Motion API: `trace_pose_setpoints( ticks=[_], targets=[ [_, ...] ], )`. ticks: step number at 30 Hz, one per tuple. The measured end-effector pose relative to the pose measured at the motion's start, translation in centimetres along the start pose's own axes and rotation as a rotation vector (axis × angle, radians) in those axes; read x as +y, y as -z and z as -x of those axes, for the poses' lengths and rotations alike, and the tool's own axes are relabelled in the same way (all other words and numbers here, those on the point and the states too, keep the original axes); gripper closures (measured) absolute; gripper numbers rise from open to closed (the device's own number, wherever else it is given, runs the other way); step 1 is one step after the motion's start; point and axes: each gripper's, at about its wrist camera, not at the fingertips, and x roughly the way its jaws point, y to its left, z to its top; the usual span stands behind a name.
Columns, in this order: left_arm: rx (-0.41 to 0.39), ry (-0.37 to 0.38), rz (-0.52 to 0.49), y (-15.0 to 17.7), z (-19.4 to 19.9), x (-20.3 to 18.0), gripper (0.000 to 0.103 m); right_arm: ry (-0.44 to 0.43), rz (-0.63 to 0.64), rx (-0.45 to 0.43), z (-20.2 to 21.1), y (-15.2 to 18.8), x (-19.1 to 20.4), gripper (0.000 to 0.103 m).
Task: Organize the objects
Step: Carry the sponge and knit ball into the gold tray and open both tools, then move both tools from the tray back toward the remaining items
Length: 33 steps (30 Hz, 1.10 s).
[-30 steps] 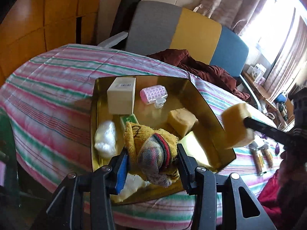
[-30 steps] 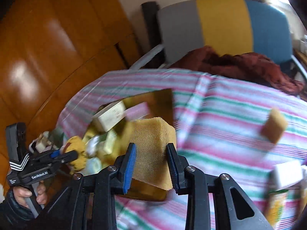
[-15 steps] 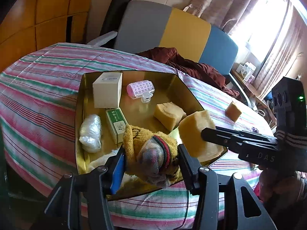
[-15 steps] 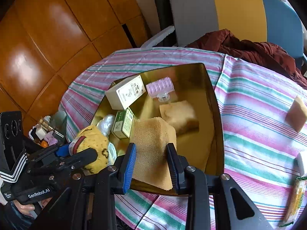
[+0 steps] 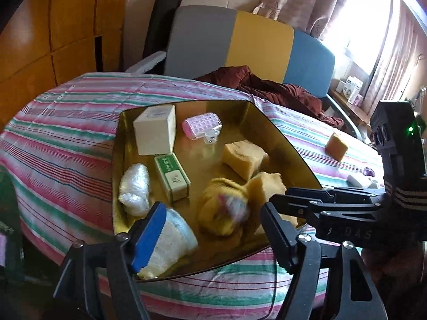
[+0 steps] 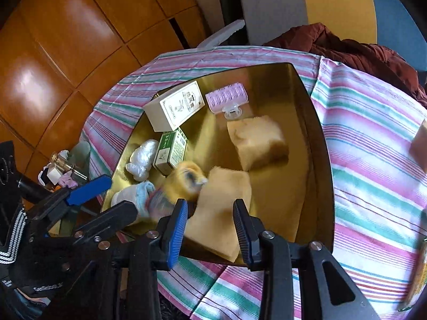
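Note:
A gold tray (image 5: 269, 130) (image 6: 317, 144) lies on the striped tablecloth. My left gripper (image 5: 210, 226) (image 6: 112, 194) is open; a yellow sock (image 5: 222, 208) (image 6: 184, 178), blurred, lies free in the tray between its fingers. My right gripper (image 6: 210, 221) is open over the tray's near edge; a yellow sponge (image 6: 221, 205) (image 5: 267, 184) lies loose between its jaws. The tray also holds another sponge (image 6: 257, 141), a cream box (image 6: 174, 105), a green box (image 6: 172, 150), a pink hair roller (image 6: 226, 97), a plastic wad (image 6: 142, 158) and a white-blue sock (image 5: 173, 242).
A brown sponge (image 5: 336, 146) and small white items (image 5: 359, 180) lie on the cloth right of the tray. A dark red garment (image 5: 267, 85) lies at the table's far side before a grey-yellow-blue chair (image 5: 248, 42). Wooden panels (image 6: 66, 40) stand left.
Both grippers opened: the left let go of the yellow sock and the right let go of the sponge. Both now lie in the tray's near part.

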Motion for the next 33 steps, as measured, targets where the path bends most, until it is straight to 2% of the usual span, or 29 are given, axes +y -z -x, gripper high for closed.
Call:
trace_pose_setpoints(
  ticks=[2, 12, 23, 33],
  targets=[
    [-0.016, -0.028, -0.008, 0.0, 0.3, -0.1, 0.021, -0.006, -0.003, 0.001, 0.0, 0.1, 0.0, 0.068],
    [-0.079, -0.123, -0.066, -0.1, 1.6, -1.0, 0.015, 0.028, -0.019, -0.025, 1.1, 0.4, 0.1, 0.059],
    [-0.083, -0.120, -0.079, 0.0, 1.9, -1.7, 0.015, 0.072, -0.021, -0.069, 2.6, 0.8, 0.3, 0.056],
    [-0.099, -0.108, -0.114, -0.3, 2.5, -3.0, 0.015, 0.104, -0.073, -0.097, 4.0, 1.4, -1.5, 0.056]
  ],
)
